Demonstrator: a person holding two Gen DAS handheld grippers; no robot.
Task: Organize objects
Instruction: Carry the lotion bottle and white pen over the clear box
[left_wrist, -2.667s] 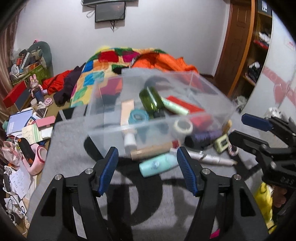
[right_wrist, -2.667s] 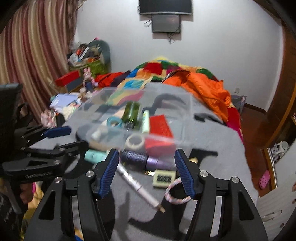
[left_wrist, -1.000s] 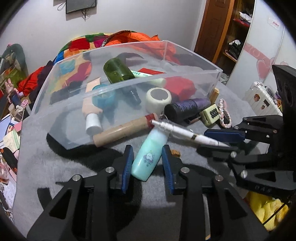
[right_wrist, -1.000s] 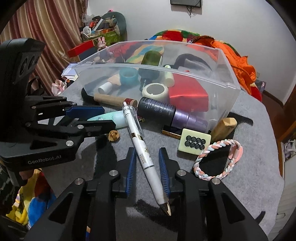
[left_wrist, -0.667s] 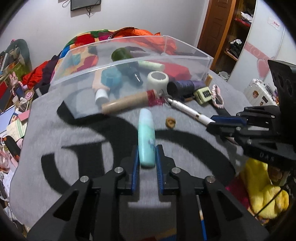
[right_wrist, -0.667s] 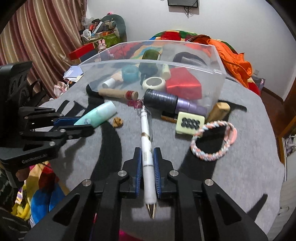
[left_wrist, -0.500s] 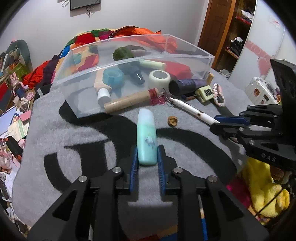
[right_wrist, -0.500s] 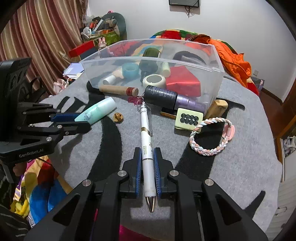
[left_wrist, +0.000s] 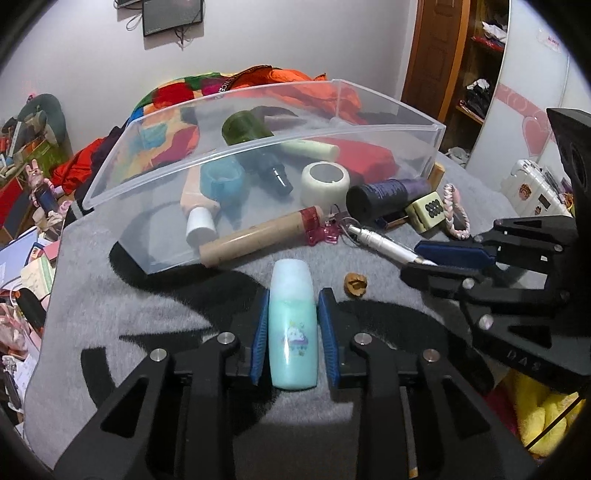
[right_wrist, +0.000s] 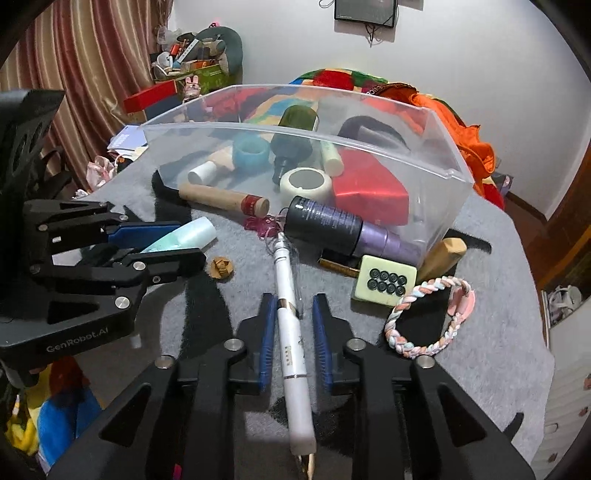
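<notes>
Left gripper (left_wrist: 294, 299): clamped on the mint-green plastic squeeze bottle (left_wrist: 293, 343), blue pads on its two flat sides about mid-body, rounded cap end poking out ahead of the fingertips. I read it as light with thin walls that give under squeeze. The smooth skin and slight taper toward the cap could let it creep forward, so the current hold on the wider lower body looks right; don't pinch near the cap. Right gripper (right_wrist: 291, 299): closed down on the slim white pen with gold bands (right_wrist: 293, 347), taken around mid-barrel, silver clip end ahead of the pads, gold tip trailing back over the gripper body. The pen is stiff, light and round, so it's likely to pivot or roll between the pads; a hold near the middle keeps it balanced. Can't tell whether either item is clear of the grey fleece worktop with black pattern (left_wrist: 147, 314). Just ahead of both grippers: a small brown nut-like lump (left_wrist: 355, 283). Further ahead: a cardboard tube with a red band (left_wrist: 258, 234) and a dark purple cylindrical bottle (right_wrist: 332, 225), both against the near wall of the clear plastic bin (left_wrist: 258, 147), which already holds several items. Its rim is well above the worktop, so both pieces need to go over that wall.
</notes>
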